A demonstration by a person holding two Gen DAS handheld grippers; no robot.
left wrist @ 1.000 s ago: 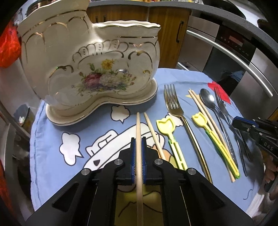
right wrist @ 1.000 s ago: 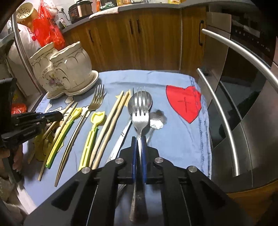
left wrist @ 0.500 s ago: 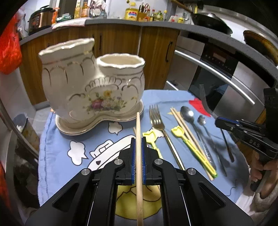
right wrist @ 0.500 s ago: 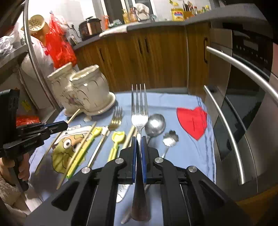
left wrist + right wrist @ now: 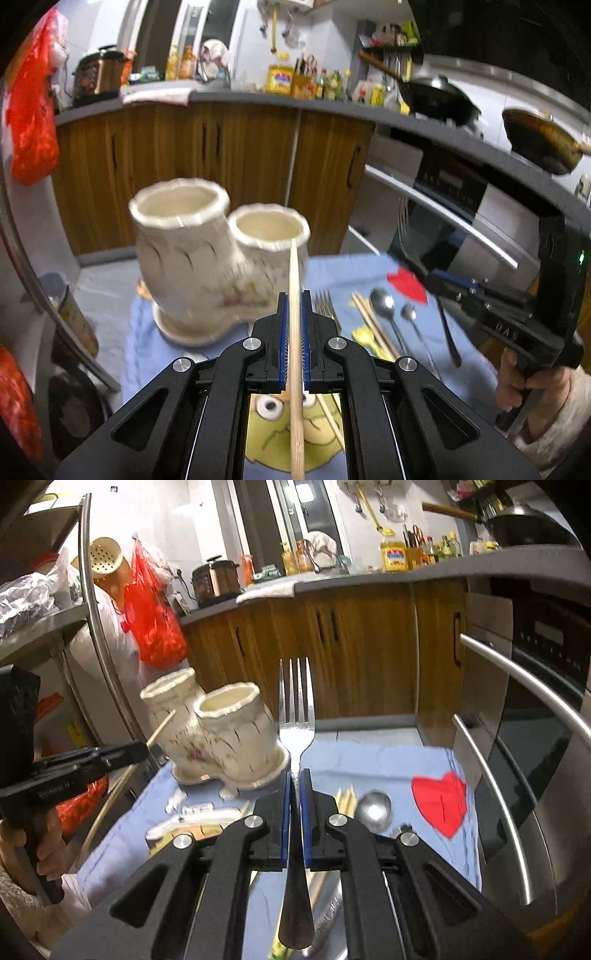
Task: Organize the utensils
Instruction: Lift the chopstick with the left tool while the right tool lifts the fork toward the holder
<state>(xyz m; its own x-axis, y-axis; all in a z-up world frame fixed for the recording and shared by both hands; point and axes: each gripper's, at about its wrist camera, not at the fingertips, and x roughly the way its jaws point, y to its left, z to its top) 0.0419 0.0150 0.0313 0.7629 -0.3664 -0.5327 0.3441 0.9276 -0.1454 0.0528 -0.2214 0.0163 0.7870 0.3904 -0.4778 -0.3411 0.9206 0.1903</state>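
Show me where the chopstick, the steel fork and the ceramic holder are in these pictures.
chopstick (image 5: 295, 314), left wrist view, on its shaft between the blue pads.
steel fork (image 5: 296, 734), right wrist view, on the base of its tines.
ceramic holder (image 5: 192, 266), left wrist view, on its front wall.

A two-cup holder stands on a saucer at the far left of the cloth, with cupboards behind it and an oven to the right. Right of the holder, a fork, chopsticks, a large spoon and a small spoon lie side by side on the cloth. A chopstick sits in the left gripper near the holder's right cup, and a fork in the right gripper stands right of the holder.
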